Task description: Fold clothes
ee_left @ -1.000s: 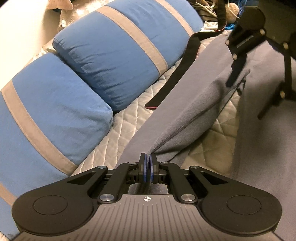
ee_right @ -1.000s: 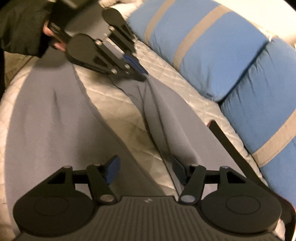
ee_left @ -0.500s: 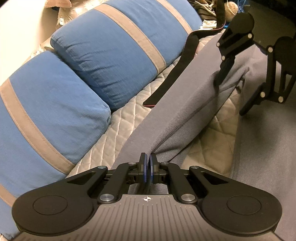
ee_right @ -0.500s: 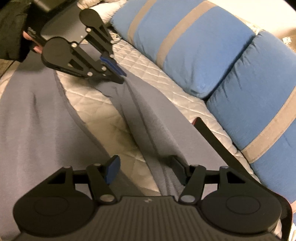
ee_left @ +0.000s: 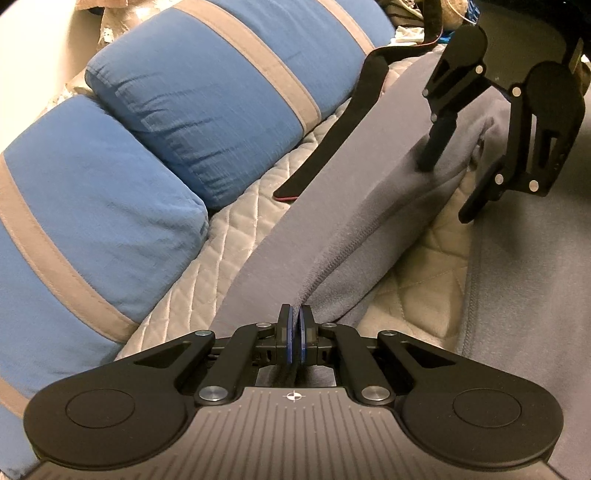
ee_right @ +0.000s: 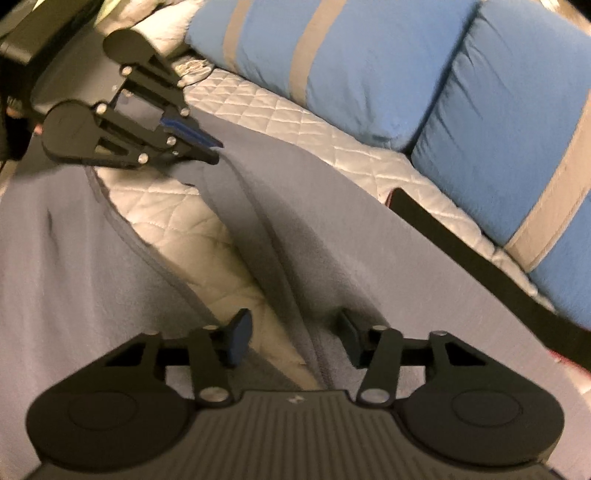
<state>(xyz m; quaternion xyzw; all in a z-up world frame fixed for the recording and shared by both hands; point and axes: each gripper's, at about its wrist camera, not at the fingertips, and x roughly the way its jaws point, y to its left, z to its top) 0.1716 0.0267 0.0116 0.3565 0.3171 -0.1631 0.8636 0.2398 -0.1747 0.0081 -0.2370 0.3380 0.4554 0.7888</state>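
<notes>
A grey fleece garment (ee_left: 351, 184) lies spread over a quilted bedspread (ee_left: 229, 251). One long edge of it is lifted into a taut ridge. My left gripper (ee_left: 295, 332) is shut on the near end of that edge, and the right wrist view shows it pinching the same fabric, left gripper (ee_right: 212, 149). My right gripper (ee_right: 295, 334) straddles the ridge of the garment (ee_right: 332, 229) farther along. Its jaws are closing with the fold between them, and the pads are not pressed together on it. The left wrist view shows the right gripper (ee_left: 454, 181) with one finger on each side of the fold.
Two blue pillows with grey stripes (ee_left: 207, 103) (ee_left: 85, 206) line the far side of the bed. A black strap (ee_left: 332, 140) lies between the pillows and the garment. A hand in a dark sleeve (ee_right: 14, 114) holds the left gripper. Clutter (ee_left: 406, 22) sits beyond the bed.
My right gripper has slid along the lifted fold, rolled, and narrowed its jaws around it. The left gripper has kept its pinch on the edge and stayed in place.
</notes>
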